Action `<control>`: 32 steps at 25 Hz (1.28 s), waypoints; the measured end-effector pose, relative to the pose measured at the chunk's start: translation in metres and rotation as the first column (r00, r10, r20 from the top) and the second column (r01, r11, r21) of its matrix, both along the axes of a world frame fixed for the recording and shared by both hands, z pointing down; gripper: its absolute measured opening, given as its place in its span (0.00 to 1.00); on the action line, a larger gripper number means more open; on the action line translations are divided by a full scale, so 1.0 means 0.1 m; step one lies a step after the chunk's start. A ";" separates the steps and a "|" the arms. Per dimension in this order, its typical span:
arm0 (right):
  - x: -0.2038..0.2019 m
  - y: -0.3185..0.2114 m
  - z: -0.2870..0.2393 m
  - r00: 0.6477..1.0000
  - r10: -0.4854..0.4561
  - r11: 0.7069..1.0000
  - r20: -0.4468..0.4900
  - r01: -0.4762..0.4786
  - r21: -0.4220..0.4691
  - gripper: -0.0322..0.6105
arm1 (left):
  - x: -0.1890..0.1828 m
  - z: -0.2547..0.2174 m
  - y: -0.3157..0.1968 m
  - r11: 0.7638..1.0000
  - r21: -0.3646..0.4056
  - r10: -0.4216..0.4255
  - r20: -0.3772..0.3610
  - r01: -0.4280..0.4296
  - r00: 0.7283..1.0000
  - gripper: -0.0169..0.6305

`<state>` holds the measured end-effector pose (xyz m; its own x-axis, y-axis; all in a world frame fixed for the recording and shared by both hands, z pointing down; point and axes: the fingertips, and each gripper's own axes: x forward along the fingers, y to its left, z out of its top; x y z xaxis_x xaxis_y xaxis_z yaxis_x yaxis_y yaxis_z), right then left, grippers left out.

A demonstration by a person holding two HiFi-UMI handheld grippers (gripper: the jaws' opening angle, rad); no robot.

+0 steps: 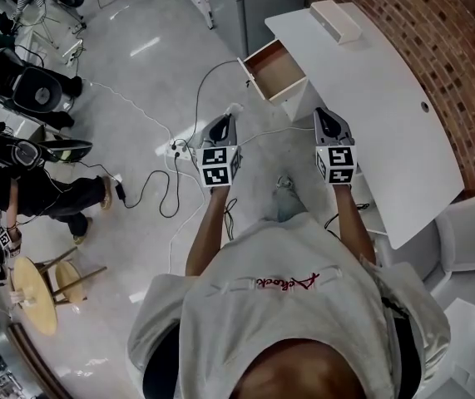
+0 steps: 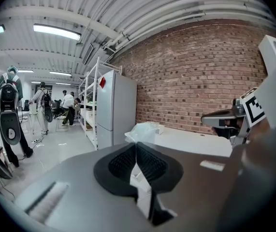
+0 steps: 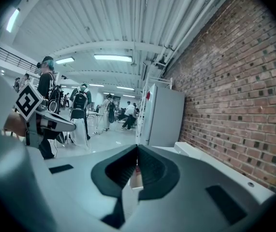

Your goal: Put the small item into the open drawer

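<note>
The open drawer [image 1: 274, 69] sticks out of the near end of the white desk [image 1: 370, 90]; its brown inside looks bare. My left gripper [image 1: 223, 121] is below the drawer and a little left of it, over the floor. In the left gripper view its jaws [image 2: 137, 145] are shut, and a small crumpled clear plastic item [image 2: 145, 131] stands up from their tips, seemingly pinched there. My right gripper [image 1: 328, 116] hovers by the desk's near edge, right of the drawer. Its jaws [image 3: 138, 149] are shut with nothing between them.
A long white box [image 1: 335, 20] lies on the desk's far end. A brick wall [image 1: 437, 32] runs behind the desk. Cables and a power strip [image 1: 175, 148] trail over the floor on the left. White chairs [image 1: 466, 243] stand at the right, and people stand far off in the room.
</note>
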<state>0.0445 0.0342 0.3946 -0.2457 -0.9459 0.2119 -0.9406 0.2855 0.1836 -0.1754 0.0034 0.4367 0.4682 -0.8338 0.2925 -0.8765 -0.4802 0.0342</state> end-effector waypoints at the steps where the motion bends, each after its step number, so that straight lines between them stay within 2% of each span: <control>1: 0.01 -0.04 0.01 1.000 -0.001 1.000 0.001 0.001 0.000 0.07 | 0.01 0.01 -0.03 1.000 0.000 0.001 0.003 -0.001 1.000 0.05; 13: 0.17 -1.03 0.11 0.998 -0.054 0.999 0.029 0.054 -0.001 0.07 | 0.23 0.05 -0.94 1.000 -0.010 -0.026 0.041 0.027 0.999 0.05; 23: 0.60 -2.23 0.11 0.994 -0.086 0.996 0.064 0.087 -0.017 0.07 | 0.73 0.06 -2.05 0.998 -0.047 -0.037 0.079 0.041 0.996 0.05; 32: 0.93 -3.29 0.14 0.990 -0.118 0.992 0.079 0.121 -0.037 0.07 | 1.22 0.03 -3.05 0.997 -0.059 -0.040 0.084 0.045 0.996 0.05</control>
